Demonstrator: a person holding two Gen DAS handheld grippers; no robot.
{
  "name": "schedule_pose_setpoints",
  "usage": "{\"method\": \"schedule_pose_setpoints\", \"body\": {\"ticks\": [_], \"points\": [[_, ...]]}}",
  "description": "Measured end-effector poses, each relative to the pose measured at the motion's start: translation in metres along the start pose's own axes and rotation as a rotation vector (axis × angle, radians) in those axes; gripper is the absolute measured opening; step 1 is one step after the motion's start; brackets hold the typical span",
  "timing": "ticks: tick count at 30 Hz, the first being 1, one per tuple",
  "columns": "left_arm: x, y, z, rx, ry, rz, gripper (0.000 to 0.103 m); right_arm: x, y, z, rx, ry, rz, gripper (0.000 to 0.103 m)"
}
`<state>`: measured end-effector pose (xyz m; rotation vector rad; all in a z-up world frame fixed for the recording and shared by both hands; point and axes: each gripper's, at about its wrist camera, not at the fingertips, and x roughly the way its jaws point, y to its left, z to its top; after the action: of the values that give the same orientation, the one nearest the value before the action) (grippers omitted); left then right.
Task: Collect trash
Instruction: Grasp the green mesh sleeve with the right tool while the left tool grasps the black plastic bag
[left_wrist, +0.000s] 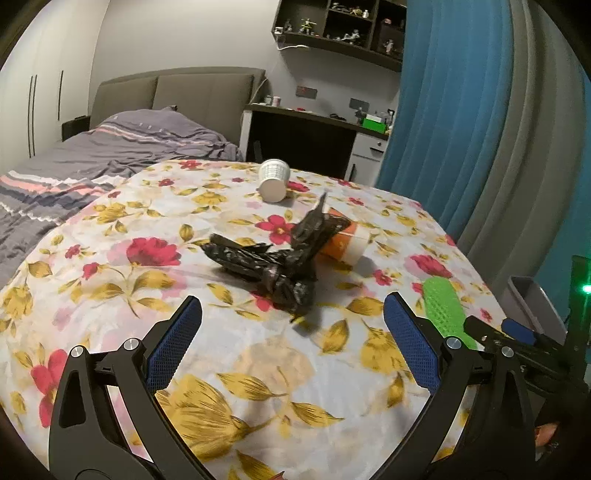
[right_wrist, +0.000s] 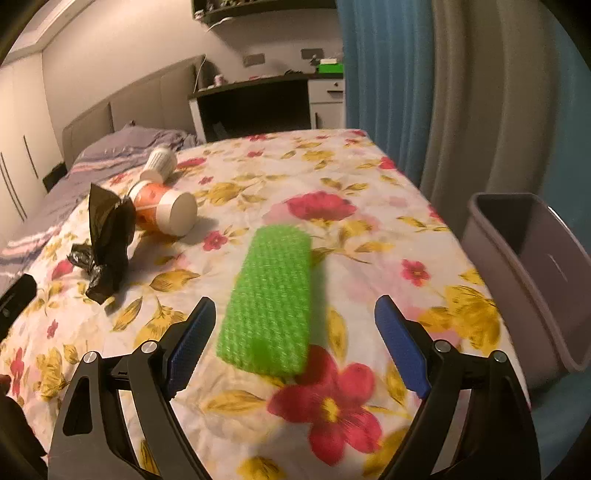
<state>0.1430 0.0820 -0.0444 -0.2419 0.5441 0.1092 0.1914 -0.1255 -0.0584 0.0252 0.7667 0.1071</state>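
I see a bright green mesh strip (right_wrist: 267, 299) lying flat on the floral table (right_wrist: 369, 177), ahead of my spread, empty right tool (right_wrist: 295, 319); crumpled black bag (left_wrist: 273, 264) beyond my spread left tool (left_wrist: 293, 314).

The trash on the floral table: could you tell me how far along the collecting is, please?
Nothing looks collected: what shows of the grey bin is bare. Neither gripper holds anything; the right gripper has its jaws open before the green mesh piece. Left: black bag, orange cup, white cup.
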Motion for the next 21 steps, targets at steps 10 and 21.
{"method": "schedule_pose_setpoints", "body": {"ticks": [10,21], "points": [[0.013,0.018,0.011,-0.001,0.04,-0.001,0.097,0.031,0.005,0.001,-0.002,0.092,0.005,0.066],[0.053,0.005,0.02,0.023,0.102,-0.004,0.097,0.029,0.006,0.0,-0.022,0.085,0.005,0.017]]}}
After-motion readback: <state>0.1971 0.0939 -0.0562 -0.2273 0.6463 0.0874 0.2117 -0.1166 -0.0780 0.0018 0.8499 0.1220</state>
